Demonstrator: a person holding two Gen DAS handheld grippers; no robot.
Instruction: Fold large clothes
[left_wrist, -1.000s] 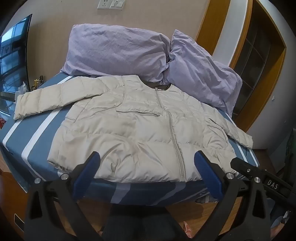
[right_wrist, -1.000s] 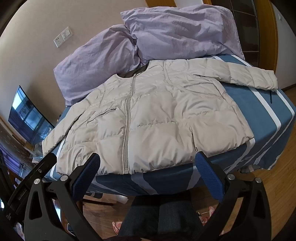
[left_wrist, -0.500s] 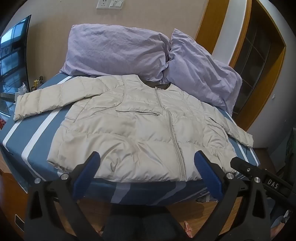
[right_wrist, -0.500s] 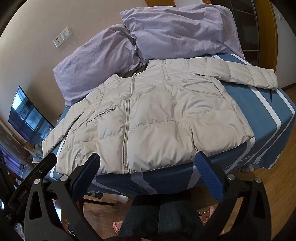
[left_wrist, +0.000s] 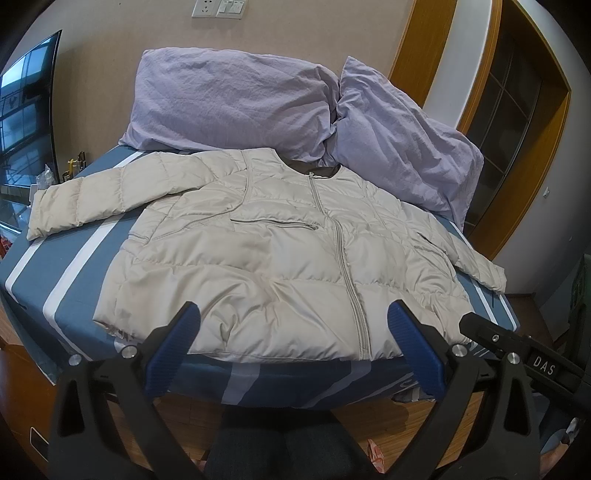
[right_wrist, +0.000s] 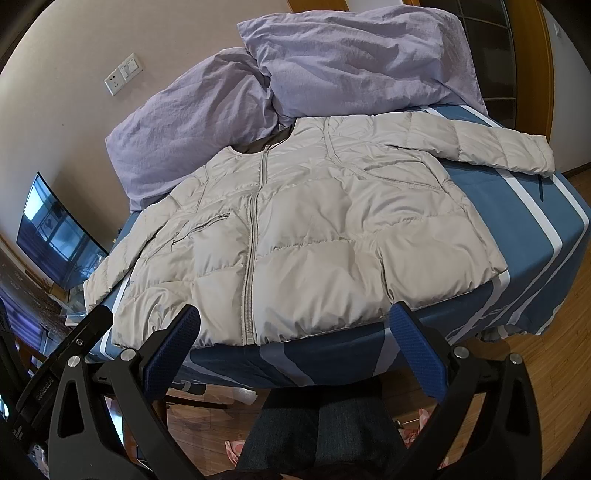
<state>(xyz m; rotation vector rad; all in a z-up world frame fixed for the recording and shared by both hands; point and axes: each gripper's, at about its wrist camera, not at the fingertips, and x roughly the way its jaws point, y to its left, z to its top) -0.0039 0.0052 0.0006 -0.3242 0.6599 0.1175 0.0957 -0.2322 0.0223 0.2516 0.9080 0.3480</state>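
Note:
A cream quilted puffer jacket (left_wrist: 280, 251) lies flat and zipped on the bed, front up, collar toward the pillows, both sleeves spread out to the sides. It also shows in the right wrist view (right_wrist: 314, 236). My left gripper (left_wrist: 293, 317) is open and empty, held over the near hem, not touching it. My right gripper (right_wrist: 295, 321) is open and empty, also in front of the hem near the zipper's end. The right gripper's body shows at the left view's lower right.
The bed has a blue sheet with white stripes (left_wrist: 55, 266). Two lilac pillows (left_wrist: 229, 107) lean on the wall behind the collar. A TV screen (left_wrist: 22, 122) stands left of the bed. A wooden door frame (left_wrist: 528, 147) is at right. Wood floor lies below.
Both grippers have drifted very slightly; the jacket has not moved and both stay open.

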